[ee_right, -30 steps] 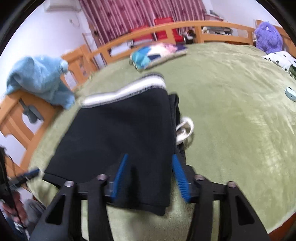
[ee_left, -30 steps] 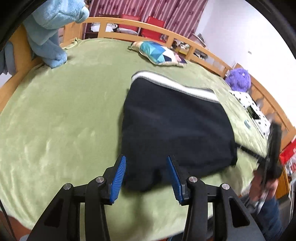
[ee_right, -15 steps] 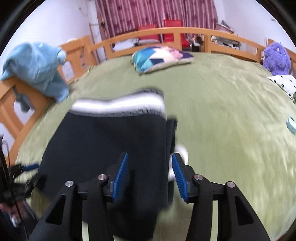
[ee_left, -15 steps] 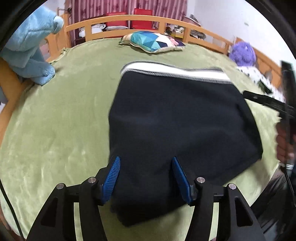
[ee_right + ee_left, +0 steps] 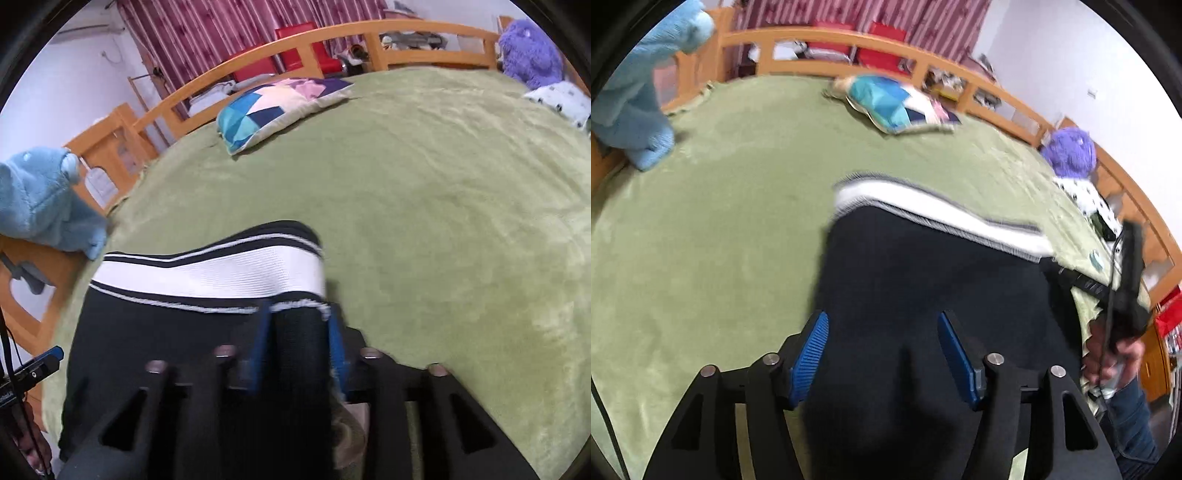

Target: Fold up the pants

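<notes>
The black pants with a white striped waistband lie folded on the green bed cover. In the left wrist view my left gripper is open, its blue pads straddling the near black edge of the pants. In the right wrist view the pants show with the waistband across the middle. My right gripper has its pads narrowed around the right edge of the pants, just below the waistband; blur hides whether they grip the cloth.
A patchwork pillow lies at the far side of the green bed. A blue plush hangs on the left rail, a purple plush sits at the far right. A wooden rail rings the bed.
Both grippers have moved forward over the pants toward the waistband. The right gripper's pads have closed in around the pants' right edge. The left gripper stays open.
</notes>
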`<action>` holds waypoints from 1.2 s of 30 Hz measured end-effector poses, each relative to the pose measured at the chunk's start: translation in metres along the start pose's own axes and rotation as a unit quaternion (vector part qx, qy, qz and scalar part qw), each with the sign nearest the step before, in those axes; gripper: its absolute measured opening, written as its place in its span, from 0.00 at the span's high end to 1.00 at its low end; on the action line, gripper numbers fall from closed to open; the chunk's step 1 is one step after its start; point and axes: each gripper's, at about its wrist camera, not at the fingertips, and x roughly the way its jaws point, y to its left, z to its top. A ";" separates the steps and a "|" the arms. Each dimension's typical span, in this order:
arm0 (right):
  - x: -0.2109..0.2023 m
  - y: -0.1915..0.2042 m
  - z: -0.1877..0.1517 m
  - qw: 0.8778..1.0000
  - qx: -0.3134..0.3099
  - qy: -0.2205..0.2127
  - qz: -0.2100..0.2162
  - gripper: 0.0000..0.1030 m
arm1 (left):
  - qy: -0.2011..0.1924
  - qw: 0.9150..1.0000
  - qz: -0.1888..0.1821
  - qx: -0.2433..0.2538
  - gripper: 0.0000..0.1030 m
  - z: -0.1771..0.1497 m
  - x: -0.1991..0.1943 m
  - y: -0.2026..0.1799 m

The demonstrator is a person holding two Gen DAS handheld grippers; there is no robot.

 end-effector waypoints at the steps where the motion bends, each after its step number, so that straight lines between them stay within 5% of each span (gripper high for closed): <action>1: -0.007 0.000 0.002 1.000 0.001 0.005 -0.011 0.45 | 0.020 1.000 0.007 -0.001 0.42 -0.004 0.011 -0.001; 5: -0.047 0.006 -0.013 1.000 -0.004 -0.021 -0.009 0.47 | 0.033 0.999 0.027 -0.003 0.42 -0.024 0.019 -0.004; 10: -0.067 0.032 -0.066 0.996 -0.081 0.000 -0.040 0.47 | 0.032 0.999 0.030 -0.003 0.41 -0.049 0.002 -0.010; 15: -0.077 0.022 -0.120 0.999 -0.038 0.025 -0.029 0.48 | 0.021 0.998 0.052 -0.001 0.40 -0.073 -0.023 -0.016; 20: -0.106 0.026 -0.135 0.998 -0.035 0.035 -0.037 0.48 | 0.030 0.999 0.039 -0.013 0.38 -0.084 -0.047 -0.024; 25: -0.165 0.056 -0.124 0.996 -0.072 -0.024 -0.051 0.47 | -0.011 0.999 0.032 -0.016 0.38 -0.081 -0.092 -0.054; 33: -0.241 0.087 -0.094 0.992 -0.077 -0.072 -0.065 0.37 | -0.107 0.990 0.094 0.019 0.12 -0.069 -0.173 -0.114; 36: -0.266 0.094 -0.098 0.990 -0.075 -0.095 -0.070 0.08 | -0.121 0.989 0.090 0.002 0.11 -0.079 -0.194 -0.123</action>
